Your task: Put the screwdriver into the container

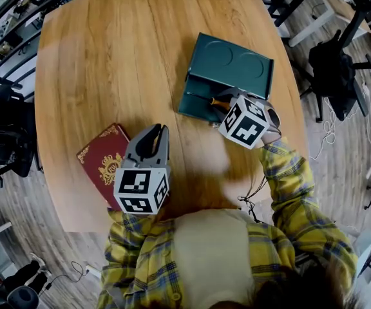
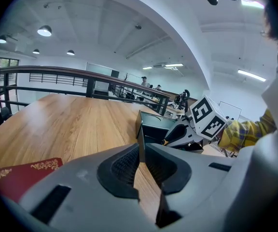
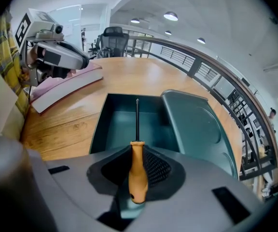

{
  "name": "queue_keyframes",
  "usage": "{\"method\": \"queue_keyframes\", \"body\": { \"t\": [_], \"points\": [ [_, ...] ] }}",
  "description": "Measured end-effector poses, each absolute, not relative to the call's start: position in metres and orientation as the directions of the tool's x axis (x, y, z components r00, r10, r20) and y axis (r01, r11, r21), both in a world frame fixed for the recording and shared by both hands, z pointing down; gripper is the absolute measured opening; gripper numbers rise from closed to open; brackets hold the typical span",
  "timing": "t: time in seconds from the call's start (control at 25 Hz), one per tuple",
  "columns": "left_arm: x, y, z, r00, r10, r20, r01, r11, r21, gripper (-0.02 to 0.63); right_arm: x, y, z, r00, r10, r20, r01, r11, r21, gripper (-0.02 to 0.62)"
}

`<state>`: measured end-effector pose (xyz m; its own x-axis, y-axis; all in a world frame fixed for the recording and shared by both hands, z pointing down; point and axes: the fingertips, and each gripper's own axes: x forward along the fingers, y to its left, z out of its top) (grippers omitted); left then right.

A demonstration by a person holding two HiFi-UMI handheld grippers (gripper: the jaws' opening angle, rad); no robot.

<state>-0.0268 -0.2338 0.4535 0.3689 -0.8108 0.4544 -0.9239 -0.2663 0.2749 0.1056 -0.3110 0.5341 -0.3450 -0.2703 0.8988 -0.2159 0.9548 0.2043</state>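
The orange-handled screwdriver (image 3: 138, 173), mostly hidden from the head view, was pinched in your right gripper (image 3: 139, 151) over the open dark-green container (image 3: 115, 129). Your left gripper (image 2: 142, 153) was pressed together over the wooden table (image 1: 108, 63).

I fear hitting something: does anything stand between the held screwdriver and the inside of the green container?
Nothing visible does. The right tool holds the screwdriver pointing into the open container. The lid is swung clear of the opening, and the inside looks bare.

looks like an open-plan office, up on some mezzanine level: big wooden table (image 1: 102, 69), black swivel chairs (image 1: 330, 69) around it, a dark railing (image 2: 52, 72) along the edge, round ceiling lights (image 2: 44, 31), a couple of people (image 2: 144, 81) further back.
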Motion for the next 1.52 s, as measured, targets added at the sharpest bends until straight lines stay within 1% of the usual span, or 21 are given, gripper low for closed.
{"method": "queue_keyframes", "body": {
  "t": [0.4, 1.32, 1.52],
  "points": [
    [-0.029, -0.234, 0.459, 0.369, -0.806, 0.462, -0.923, -0.261, 0.282, 0.041, 0.105, -0.313, 0.544, -0.313, -0.255, 0.915, -0.213, 0.957, 0.194, 0.126],
    [-0.025, -0.231, 0.456, 0.383, -0.800, 0.462, -0.918, -0.277, 0.282, 0.041, 0.103, -0.315, 0.548, -0.327, -0.277, 0.904, -0.249, 0.948, 0.200, 0.126],
    [-0.023, -0.228, 0.454, 0.392, -0.798, 0.458, -0.916, -0.289, 0.280, 0.041, 0.105, -0.312, 0.548, -0.324, -0.263, 0.909, -0.257, 0.949, 0.183, 0.126]
  ]
}}
